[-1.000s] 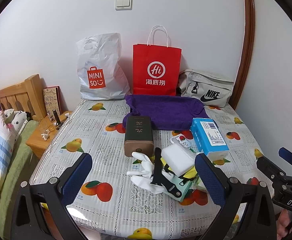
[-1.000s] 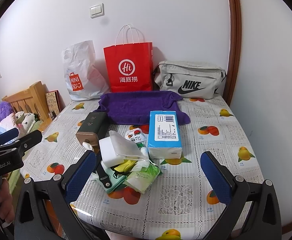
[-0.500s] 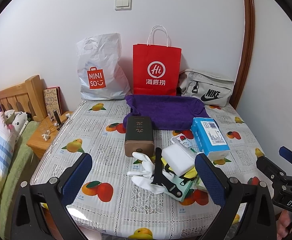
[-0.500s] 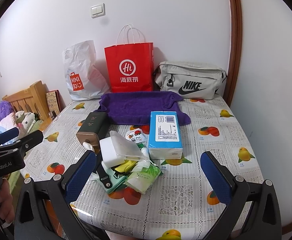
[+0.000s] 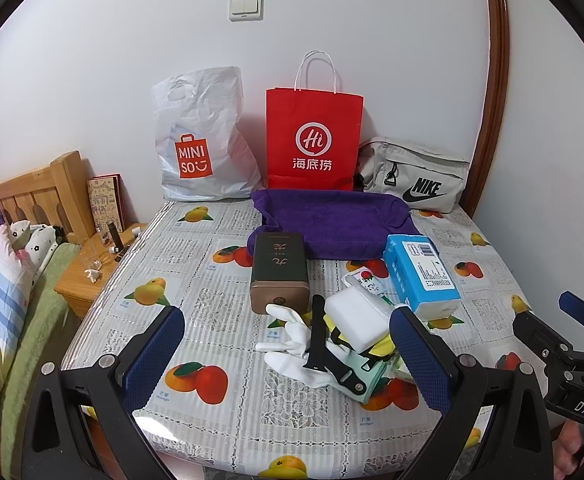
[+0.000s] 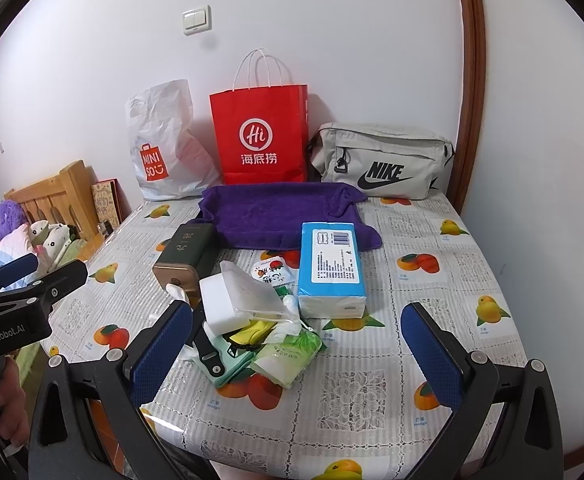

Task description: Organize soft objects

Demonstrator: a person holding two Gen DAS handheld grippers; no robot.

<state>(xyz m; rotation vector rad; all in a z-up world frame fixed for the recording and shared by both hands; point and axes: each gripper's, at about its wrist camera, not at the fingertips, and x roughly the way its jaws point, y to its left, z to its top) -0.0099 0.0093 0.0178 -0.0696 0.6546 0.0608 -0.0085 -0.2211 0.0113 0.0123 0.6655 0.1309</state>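
The tabletop (image 5: 212, 408) wears a fruit-print cover. At its far edge a purple towel (image 5: 331, 220) lies spread before a red paper bag (image 5: 313, 140). Nearer sits a blue tissue pack (image 6: 329, 268), and just beside it a small heap: white gloves (image 5: 295, 344), a white sponge (image 6: 222, 302), a green wipes packet (image 6: 286, 356). The left gripper (image 5: 288, 354) and right gripper (image 6: 295, 352) both hang above the near edge, spread wide, holding nothing.

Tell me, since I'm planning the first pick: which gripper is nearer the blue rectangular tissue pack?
Right gripper: the blue rectangular tissue pack lies just ahead. Left gripper sits farther left.
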